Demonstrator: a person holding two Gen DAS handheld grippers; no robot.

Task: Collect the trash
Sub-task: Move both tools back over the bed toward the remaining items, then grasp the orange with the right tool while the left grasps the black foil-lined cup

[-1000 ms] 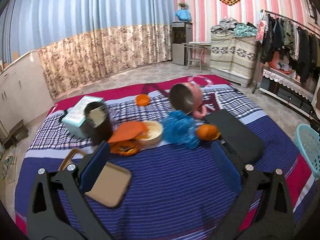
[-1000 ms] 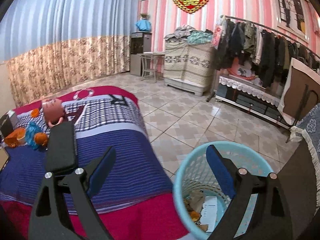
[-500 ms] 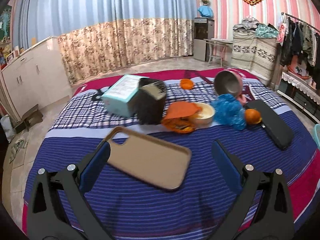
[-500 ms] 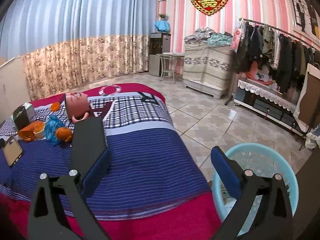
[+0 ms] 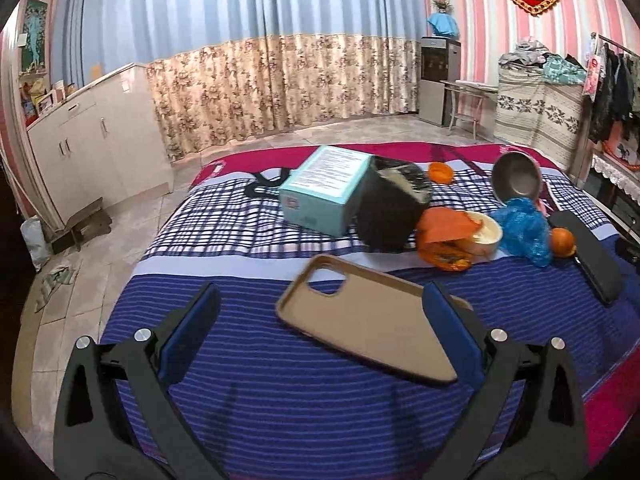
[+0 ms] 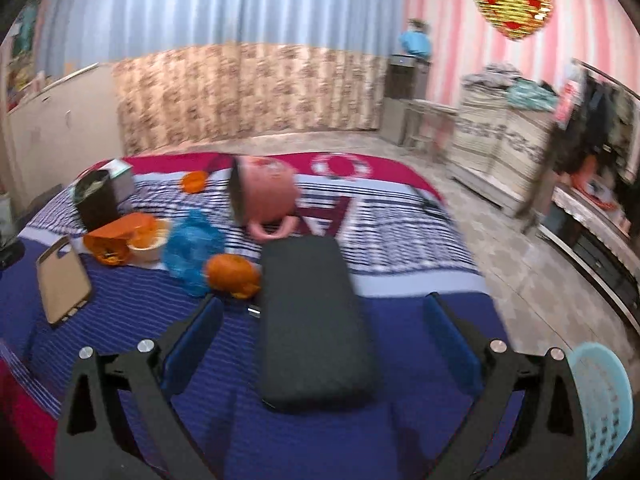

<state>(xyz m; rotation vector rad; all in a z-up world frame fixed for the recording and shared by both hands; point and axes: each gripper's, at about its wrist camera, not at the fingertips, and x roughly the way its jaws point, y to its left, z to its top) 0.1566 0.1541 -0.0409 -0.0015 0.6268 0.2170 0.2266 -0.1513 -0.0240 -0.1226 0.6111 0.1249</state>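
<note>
Trash lies on the striped bed: an orange wrapper (image 5: 442, 236) beside a cream bowl (image 5: 484, 236), a crumpled blue bag (image 5: 524, 232), an orange peel (image 5: 562, 240) and a second peel (image 5: 440, 172) farther back. My left gripper (image 5: 320, 328) is open and empty above a tan phone case (image 5: 360, 332). My right gripper (image 6: 322, 336) is open and empty over a black pouch (image 6: 312, 316); the peel (image 6: 232, 270) and blue bag (image 6: 192, 248) lie just ahead to its left. A light blue trash basket (image 6: 604, 404) stands on the floor at the right.
A teal box (image 5: 324, 192) and a black container (image 5: 394, 208) stand mid-bed. A pink pot (image 6: 264, 196) lies tipped over behind the pouch. White cabinets (image 5: 96, 148) stand left of the bed; a clothes rack (image 6: 600, 128) is at the right.
The right gripper has swung left from over the basket to over the bed and the black pouch. The left gripper has drifted left, so the phone case now sits by its right finger.
</note>
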